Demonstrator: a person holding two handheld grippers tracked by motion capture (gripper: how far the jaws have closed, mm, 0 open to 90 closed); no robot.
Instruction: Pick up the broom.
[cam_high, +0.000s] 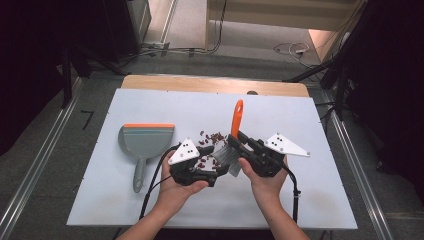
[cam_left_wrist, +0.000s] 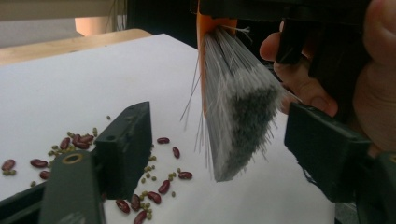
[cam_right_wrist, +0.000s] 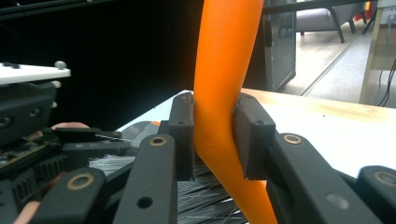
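A hand brush with an orange handle (cam_high: 236, 119) and grey bristles (cam_left_wrist: 238, 121) is held above the white board (cam_high: 280, 200), bristles down. My right gripper (cam_right_wrist: 215, 121) is shut on the handle (cam_right_wrist: 219, 56), both pads pressing it. My left gripper (cam_left_wrist: 219, 116) stands open, its jaws on either side of the bristle tuft with a gap on each side. Red beans and small green ones (cam_left_wrist: 159, 186) lie scattered on the board under the brush. In the high view the left gripper (cam_high: 215, 172) is just left of the bristles (cam_high: 225, 156) and the right gripper (cam_high: 239, 141) is above them.
A grey dustpan with an orange lip (cam_high: 145, 142) lies flat at the left of the board, handle towards me. More beans (cam_high: 212, 137) lie beyond the brush. The wooden table edge (cam_high: 215, 84) runs along the back. Cables trail from both grippers towards me.
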